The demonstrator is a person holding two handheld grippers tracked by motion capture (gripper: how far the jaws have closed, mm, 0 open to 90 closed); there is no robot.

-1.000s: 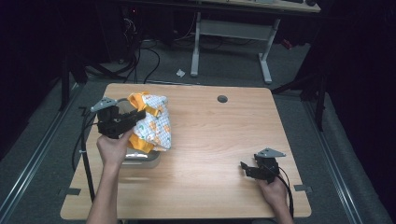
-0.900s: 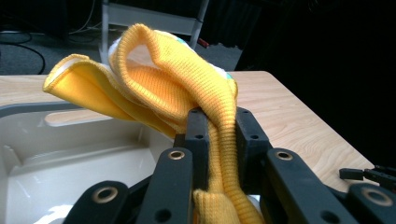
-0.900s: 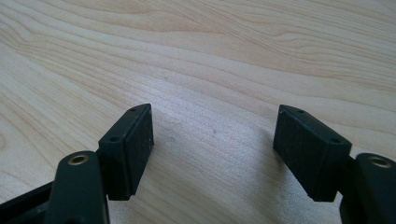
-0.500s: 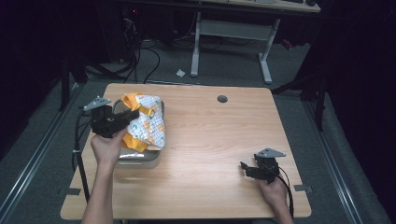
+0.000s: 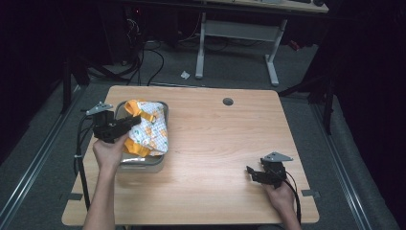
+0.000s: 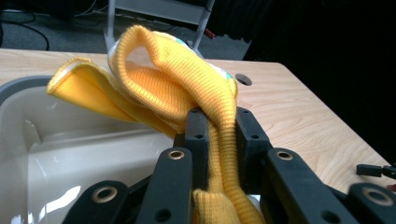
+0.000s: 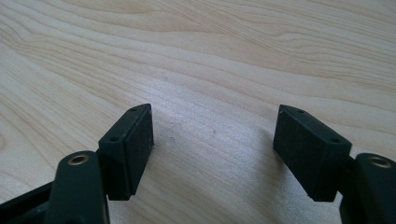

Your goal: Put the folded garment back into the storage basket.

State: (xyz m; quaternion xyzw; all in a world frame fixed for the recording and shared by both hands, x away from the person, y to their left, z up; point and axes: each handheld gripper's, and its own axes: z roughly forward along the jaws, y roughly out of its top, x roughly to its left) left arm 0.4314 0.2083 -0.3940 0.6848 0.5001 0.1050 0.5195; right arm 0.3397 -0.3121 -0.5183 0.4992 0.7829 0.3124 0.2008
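Observation:
A small garment (image 5: pixel 148 129), white with an orange print and yellow ribbed trim (image 6: pixel 182 79), hangs into a grey tub (image 5: pixel 152 165) at the table's left side. My left gripper (image 5: pixel 128 121) is shut on the yellow trim, which runs down between its two black pads (image 6: pixel 198 135). The tub's pale inside (image 6: pixel 84 158) lies below and to the left in the left gripper view. My right gripper (image 5: pixel 252 172) rests low at the table's front right, open, with bare wood (image 7: pixel 215 135) between its pads (image 7: pixel 135 144).
The wooden table (image 5: pixel 230 139) has a round cable hole (image 5: pixel 228 101) near its far edge. Cables and a desk frame (image 5: pixel 234 33) stand on the dark floor beyond. The person's forearms come in from the bottom edge.
My left gripper has carried the garment left and down, from above the table into the tub. The right gripper has stayed where it was.

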